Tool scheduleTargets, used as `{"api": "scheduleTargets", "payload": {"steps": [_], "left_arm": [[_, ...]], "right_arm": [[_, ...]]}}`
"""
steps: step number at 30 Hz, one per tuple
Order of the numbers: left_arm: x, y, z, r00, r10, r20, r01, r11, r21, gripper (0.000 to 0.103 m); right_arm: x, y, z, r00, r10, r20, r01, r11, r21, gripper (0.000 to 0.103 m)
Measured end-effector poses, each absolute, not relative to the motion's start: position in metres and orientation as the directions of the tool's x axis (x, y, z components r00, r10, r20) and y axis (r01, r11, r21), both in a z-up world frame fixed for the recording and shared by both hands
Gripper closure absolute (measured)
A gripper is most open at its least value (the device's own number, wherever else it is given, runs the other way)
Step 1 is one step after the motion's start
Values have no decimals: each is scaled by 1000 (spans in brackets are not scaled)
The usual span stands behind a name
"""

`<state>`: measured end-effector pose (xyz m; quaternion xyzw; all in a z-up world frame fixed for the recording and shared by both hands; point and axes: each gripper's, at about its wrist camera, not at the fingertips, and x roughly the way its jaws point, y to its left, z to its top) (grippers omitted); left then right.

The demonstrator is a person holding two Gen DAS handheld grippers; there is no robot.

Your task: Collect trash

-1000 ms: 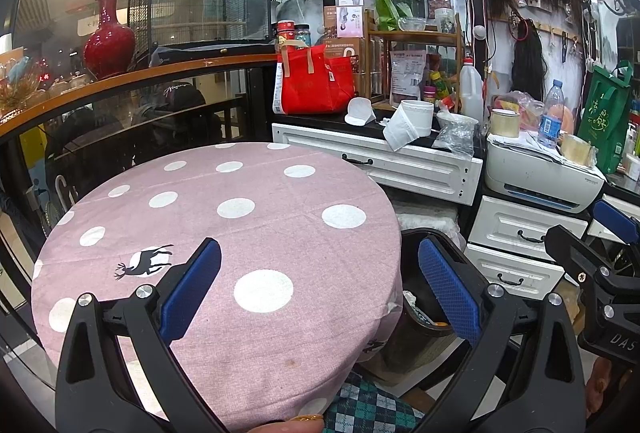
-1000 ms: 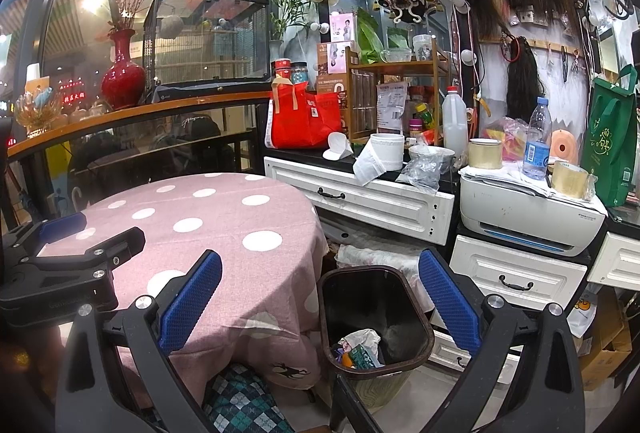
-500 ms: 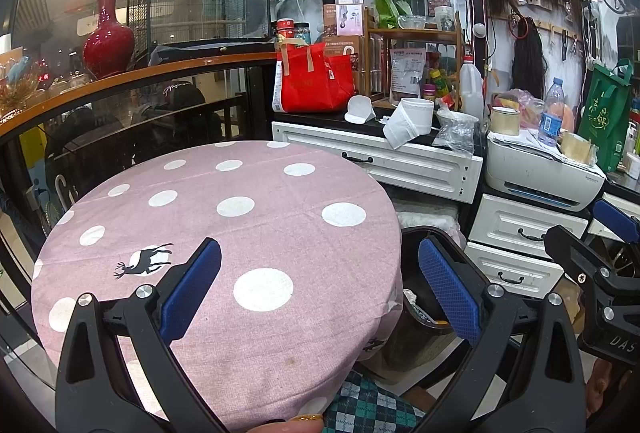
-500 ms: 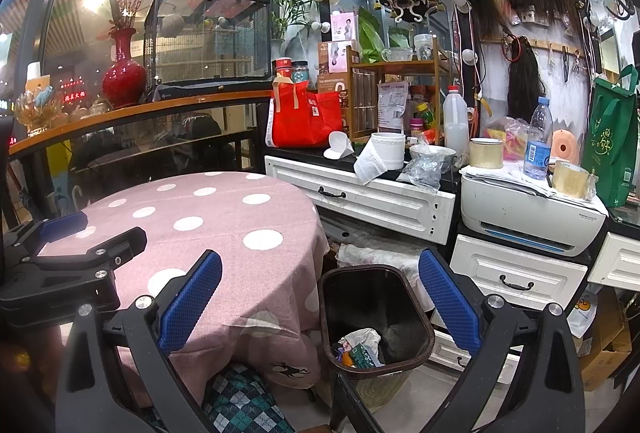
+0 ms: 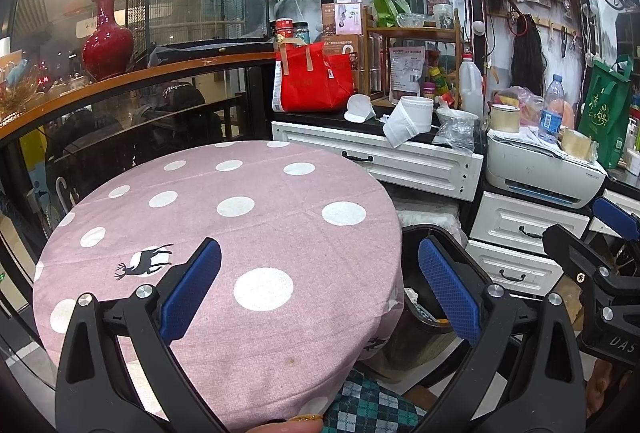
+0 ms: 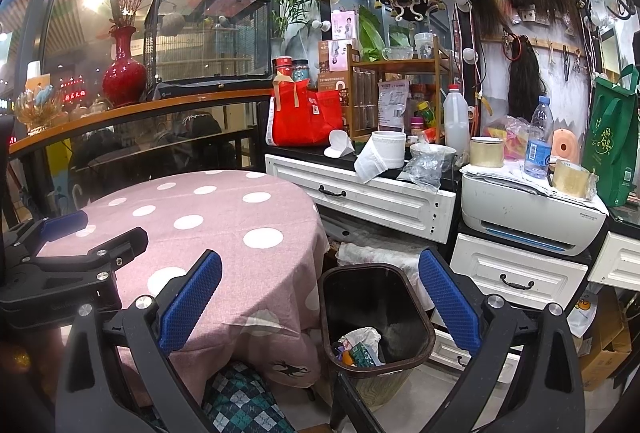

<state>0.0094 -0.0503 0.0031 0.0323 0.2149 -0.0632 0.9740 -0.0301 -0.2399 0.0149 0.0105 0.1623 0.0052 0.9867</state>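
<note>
A round table (image 5: 248, 229) under a pink cloth with white dots fills the left wrist view, with nothing lying on the cloth. My left gripper (image 5: 320, 293) hovers open above its near edge, empty. To the table's right a dark bin (image 6: 376, 317) stands on the floor, holding crumpled paper and wrappers (image 6: 358, 347) at its bottom. My right gripper (image 6: 320, 295) hangs open and empty above the bin's near rim. The left gripper (image 6: 68, 261) also shows at the left of the right wrist view. The bin (image 5: 424, 317) is partly hidden behind the table edge.
White drawer cabinets (image 6: 380, 197) stand behind the bin, carrying a red bag (image 6: 306, 119), a paper roll (image 6: 384, 153), bottles and a printer (image 6: 528, 211). A curved glass railing (image 5: 132, 113) with a red vase (image 5: 106, 41) runs behind the table. Checked fabric (image 6: 240, 401) lies below.
</note>
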Motion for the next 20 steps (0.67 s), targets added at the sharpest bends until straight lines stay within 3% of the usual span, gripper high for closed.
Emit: {"api": "scheduleTargets", "payload": {"steps": [20], "left_arm": [[15,-48,2,877,-142,-459,161,987,2,6]], "right_arm": [[-31,-239,15,947,14,-322,-7,1000,22,6]]}}
